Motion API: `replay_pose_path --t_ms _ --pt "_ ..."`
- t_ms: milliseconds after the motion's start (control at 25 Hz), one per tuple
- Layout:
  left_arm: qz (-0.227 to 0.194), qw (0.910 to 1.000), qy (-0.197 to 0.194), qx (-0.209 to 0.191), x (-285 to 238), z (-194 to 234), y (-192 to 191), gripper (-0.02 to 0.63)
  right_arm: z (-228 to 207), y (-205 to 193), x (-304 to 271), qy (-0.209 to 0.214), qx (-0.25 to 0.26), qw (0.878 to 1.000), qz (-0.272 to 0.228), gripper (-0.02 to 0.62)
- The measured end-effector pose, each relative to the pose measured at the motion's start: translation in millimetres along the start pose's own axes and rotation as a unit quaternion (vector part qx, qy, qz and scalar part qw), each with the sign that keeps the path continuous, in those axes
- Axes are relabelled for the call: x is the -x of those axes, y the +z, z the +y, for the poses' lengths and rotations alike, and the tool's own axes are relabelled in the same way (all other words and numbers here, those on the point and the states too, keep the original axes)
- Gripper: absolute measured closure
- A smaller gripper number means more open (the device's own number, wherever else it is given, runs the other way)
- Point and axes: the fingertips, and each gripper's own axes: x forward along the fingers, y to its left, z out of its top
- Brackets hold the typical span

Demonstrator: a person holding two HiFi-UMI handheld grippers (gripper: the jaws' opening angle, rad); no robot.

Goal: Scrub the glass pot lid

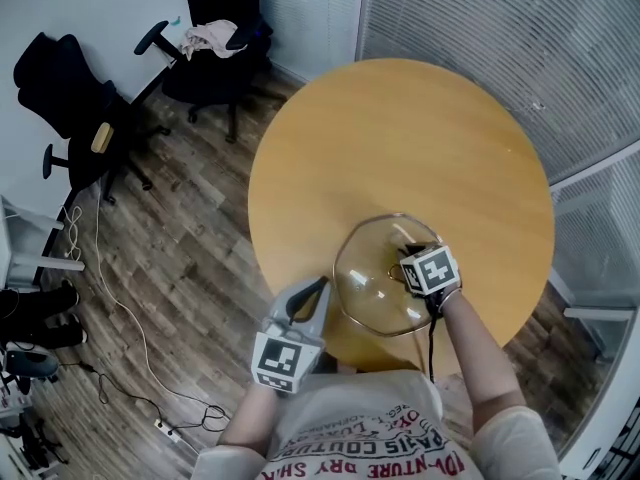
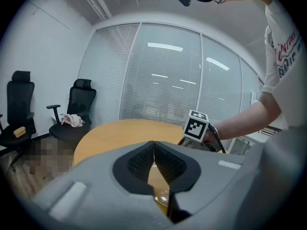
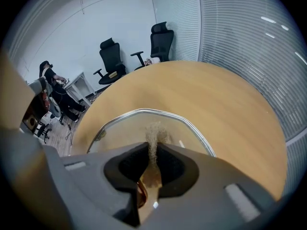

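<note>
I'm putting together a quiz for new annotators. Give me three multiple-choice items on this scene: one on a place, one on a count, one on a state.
1. Where does the glass pot lid lie?
A. on the wooden floor
B. on the round wooden table
C. on a chair seat

2. How many black office chairs show in the head view?
A. two
B. four
C. none

3. How do the right gripper's jaws stand?
A. wide apart and empty
B. shut on a tan scrub pad
C. shut on a cable

Answers: 1 B, since tabletop shows all round the lid's rim. 2 A, one chair stands at the left and the other at the top. 3 B, the fuzzy pad sticks out from between the closed jaws, above the lid.
</note>
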Motion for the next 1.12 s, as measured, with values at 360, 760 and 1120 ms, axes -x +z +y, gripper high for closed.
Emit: replay_pose_path --t_ms 360,760,1120 --pt "0.001 0.9999 0.011 0.002 15 11 -5 0.597 27 15 -11 0.026 0.077 0.995 0.053 0.541" --pt "0.003 0.9997 0.024 0.007 31 28 -10 0.597 60 20 -19 0.028 0.152 0.984 0.089 0.541" --pt "0.000 0.9995 0.030 0.012 40 36 -7 0.597 91 27 -18 0.022 0.258 0.961 0.100 0.541"
